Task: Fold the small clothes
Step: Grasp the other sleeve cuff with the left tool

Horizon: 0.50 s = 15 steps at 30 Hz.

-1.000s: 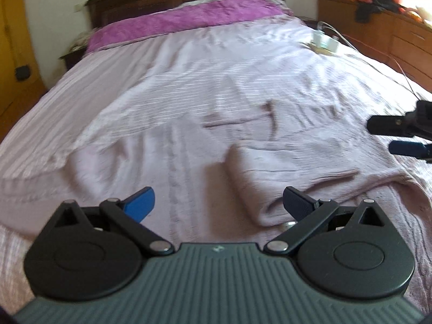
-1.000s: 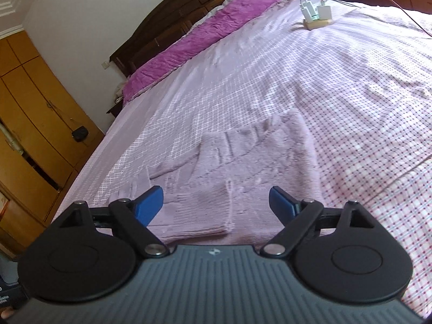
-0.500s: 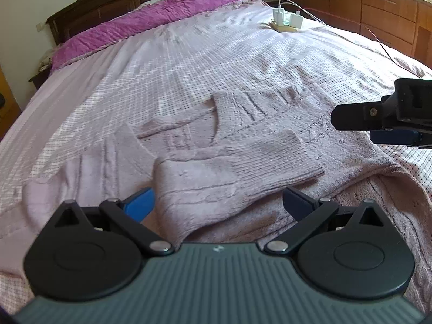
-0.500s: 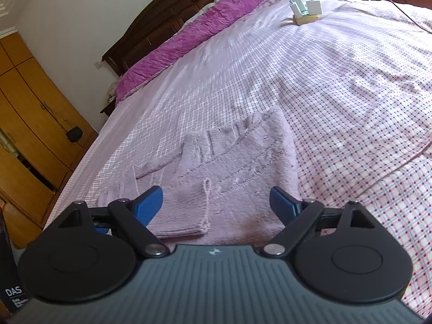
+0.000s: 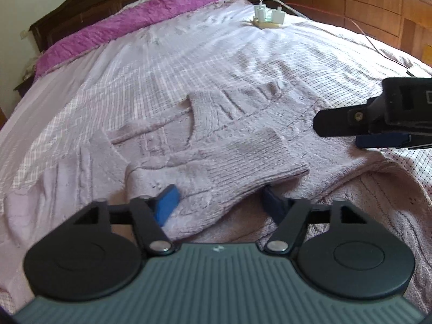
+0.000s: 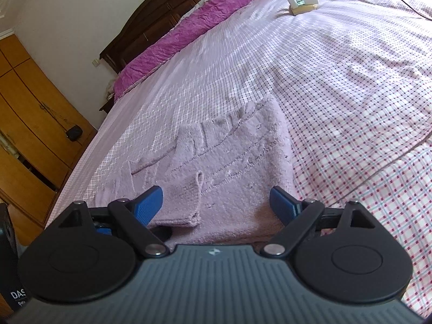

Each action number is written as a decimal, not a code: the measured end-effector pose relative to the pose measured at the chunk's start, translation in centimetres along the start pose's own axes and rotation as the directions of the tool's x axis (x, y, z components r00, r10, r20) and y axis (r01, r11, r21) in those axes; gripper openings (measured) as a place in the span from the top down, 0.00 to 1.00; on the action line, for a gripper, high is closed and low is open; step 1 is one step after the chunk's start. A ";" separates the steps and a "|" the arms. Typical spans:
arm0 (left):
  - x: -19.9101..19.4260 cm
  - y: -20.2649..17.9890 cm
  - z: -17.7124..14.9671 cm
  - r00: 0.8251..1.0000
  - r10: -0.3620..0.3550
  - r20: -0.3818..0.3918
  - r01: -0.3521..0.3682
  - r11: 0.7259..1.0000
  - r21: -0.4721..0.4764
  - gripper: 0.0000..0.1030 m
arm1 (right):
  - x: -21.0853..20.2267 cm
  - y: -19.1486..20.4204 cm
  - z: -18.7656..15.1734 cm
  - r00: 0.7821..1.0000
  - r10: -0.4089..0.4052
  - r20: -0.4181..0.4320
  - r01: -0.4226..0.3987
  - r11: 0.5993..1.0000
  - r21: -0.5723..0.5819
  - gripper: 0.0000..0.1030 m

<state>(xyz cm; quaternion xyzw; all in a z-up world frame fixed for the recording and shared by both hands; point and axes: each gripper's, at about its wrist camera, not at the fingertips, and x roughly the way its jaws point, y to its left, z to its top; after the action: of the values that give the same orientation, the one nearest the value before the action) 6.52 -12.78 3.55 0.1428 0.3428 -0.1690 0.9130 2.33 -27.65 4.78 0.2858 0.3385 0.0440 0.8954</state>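
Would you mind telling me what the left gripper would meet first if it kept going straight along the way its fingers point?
Most likely the folded sleeve of the lilac sweater: it lies right between the left gripper's open jaws, the far finger partly tucked beneath its edge. Exact depth is unclear.

Bright daylight fell from the upper right, glaring on the bed (image 5: 189,62); fisheye edges curved, slightly blurred.

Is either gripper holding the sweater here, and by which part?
Nothing is held. The left gripper is open astride the sweater's folded sleeve; the right gripper is open above the sweater.
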 end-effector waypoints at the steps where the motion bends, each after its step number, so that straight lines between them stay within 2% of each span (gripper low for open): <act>1: 0.0 -0.1 0.0 1.000 -0.001 0.010 0.001 1.000 0.008 0.52 | 0.1 0.0 0.0 1.000 0.000 -0.002 0.000 1.000 0.001 0.12; 3: 0.1 -0.2 0.0 1.000 -0.003 0.015 0.003 1.000 0.008 0.74 | 0.2 -0.2 -0.1 1.000 0.001 -0.005 -0.001 1.000 0.002 0.12; 6: 0.1 0.2 0.1 1.000 -0.015 0.012 0.016 1.000 -0.027 0.86 | 0.3 -0.2 -0.2 1.000 0.002 -0.006 -0.002 1.000 0.001 0.12; 11: -0.8 1.6 0.5 0.999 -0.020 0.047 0.025 0.993 -0.113 0.90 | 0.5 -0.1 -0.2 1.000 0.000 -0.009 0.000 1.000 -0.005 0.12; 15: -2.2 3.6 1.1 0.996 0.009 0.093 0.010 0.979 -0.201 0.91 | 0.5 -0.1 -0.2 1.000 -0.003 -0.009 0.003 1.000 -0.011 0.12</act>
<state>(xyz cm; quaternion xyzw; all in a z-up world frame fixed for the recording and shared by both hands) 7.09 -9.47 6.38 0.0413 0.3150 -0.1404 0.9377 2.60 -27.51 4.29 0.2802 0.3428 0.0459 0.8955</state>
